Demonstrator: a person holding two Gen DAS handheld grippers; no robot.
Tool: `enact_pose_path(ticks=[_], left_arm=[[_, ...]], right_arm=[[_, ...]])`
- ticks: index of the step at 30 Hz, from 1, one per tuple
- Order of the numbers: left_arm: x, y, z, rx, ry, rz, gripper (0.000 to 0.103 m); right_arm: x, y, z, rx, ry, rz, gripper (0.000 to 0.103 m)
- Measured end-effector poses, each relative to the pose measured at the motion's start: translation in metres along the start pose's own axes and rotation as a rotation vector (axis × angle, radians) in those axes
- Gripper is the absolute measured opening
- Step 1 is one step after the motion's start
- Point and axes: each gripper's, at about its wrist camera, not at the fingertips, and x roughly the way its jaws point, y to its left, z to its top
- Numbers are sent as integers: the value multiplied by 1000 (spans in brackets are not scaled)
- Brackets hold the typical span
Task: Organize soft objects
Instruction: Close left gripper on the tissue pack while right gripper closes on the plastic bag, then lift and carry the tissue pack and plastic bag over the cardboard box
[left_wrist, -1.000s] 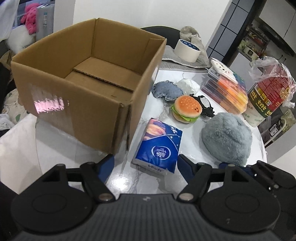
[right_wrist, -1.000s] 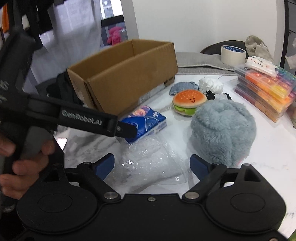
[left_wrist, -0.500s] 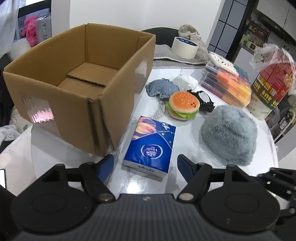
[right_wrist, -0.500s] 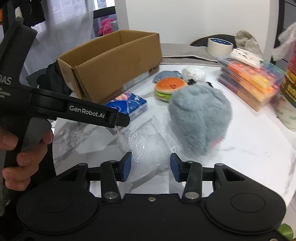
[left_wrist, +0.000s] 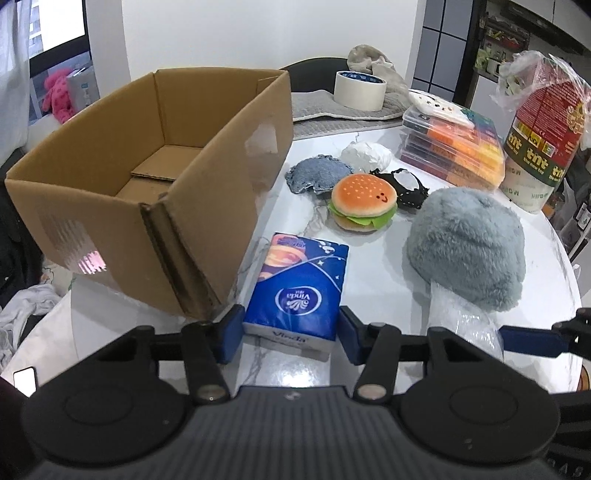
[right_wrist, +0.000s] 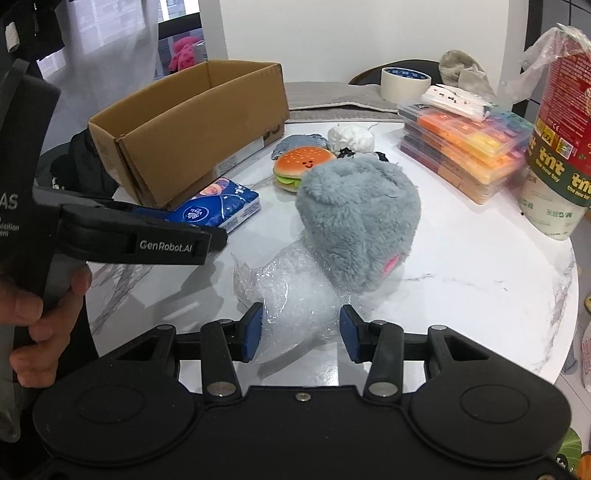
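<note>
My left gripper (left_wrist: 291, 334) has its jaws around the near end of a blue tissue pack (left_wrist: 297, 291) on the white table, pads at its sides. My right gripper (right_wrist: 300, 332) is shut on a clear plastic bag (right_wrist: 295, 291) that lies against a grey fluffy plush (right_wrist: 360, 218). A burger plush (left_wrist: 364, 201), a denim piece (left_wrist: 319, 177), a white wad (left_wrist: 367, 155) and a black-and-white item (left_wrist: 404, 186) lie behind. An open, empty cardboard box (left_wrist: 155, 177) stands at the left.
A stack of colourful plastic cases (left_wrist: 454, 147) and a red and green wrapped package (left_wrist: 543, 129) stand at the right. A tape roll (left_wrist: 360, 90) sits on a grey cloth at the back. The table edge (right_wrist: 569, 295) curves on the right.
My left gripper has moved forward and closed in around the tissue pack. My right gripper stays closed on the plastic bag, which has shifted with the grey plush.
</note>
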Motion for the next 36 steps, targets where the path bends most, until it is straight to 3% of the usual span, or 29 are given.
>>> enact_pose_path(ticks=[6,14,18,22,23,25,36], left_arm=[[-8,-2,-9,19,-3,-33,52],[-22,2,-18,21,-17,-62,52],[-30,6,-21,35,-31,-73,52],[-35,8,-26,52,-31,-79,52],[-35,9,-27,58,-30,-79,52],[-36,9,-29,70,-26,-79,52],[-37,14,-35,118,-37,-64,52]], right_arm=[[-2,1,-1,23,-7,-15,41],[-12,7,-1,36,-26,-31,25],[-15,13,-3,32,-23,-38,25],[-15,20,-2,29,-13,-57,36],[-15,22,-2,22,-13,-54,53],[-18,28,-3,4,-34,-56,76],[6,30,0,-58,-3,-108,79]])
